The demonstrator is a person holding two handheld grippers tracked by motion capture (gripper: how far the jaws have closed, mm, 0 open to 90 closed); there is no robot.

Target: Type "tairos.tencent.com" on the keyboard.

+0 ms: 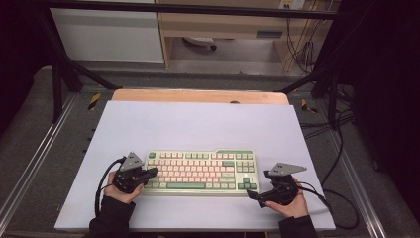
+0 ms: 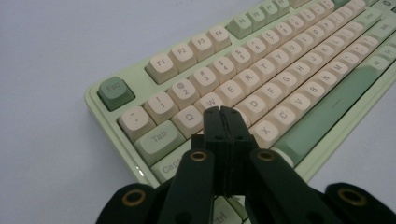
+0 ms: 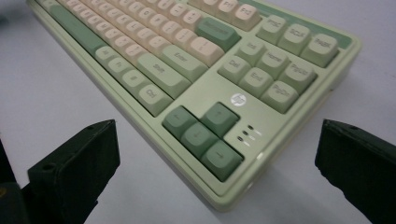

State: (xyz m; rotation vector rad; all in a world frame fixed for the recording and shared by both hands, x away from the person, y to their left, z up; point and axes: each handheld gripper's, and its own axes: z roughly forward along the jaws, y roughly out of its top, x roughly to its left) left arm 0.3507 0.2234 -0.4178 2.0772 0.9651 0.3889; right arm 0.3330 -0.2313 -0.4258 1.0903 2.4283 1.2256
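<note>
- The white table (image 1: 198,124) carries a green and cream keyboard (image 1: 200,171) lying between the two grippers.
- The right gripper (image 3: 217,154) has its jaws wide apart, the keyboard's arrow-key corner just ahead.
- The left gripper (image 2: 221,112) has jaws pressed together, tips over the keyboard's left-end letter keys.

Green-cream keyboard (image 1: 200,171) — flat, mat's near edge

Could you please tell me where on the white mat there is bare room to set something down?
The white mat is bare across its whole far half, from the keyboard back to the wooden table edge. A narrower bare strip runs along the near edge. It is crowded beside the keyboard's ends, where the left gripper and right gripper sit.
</note>
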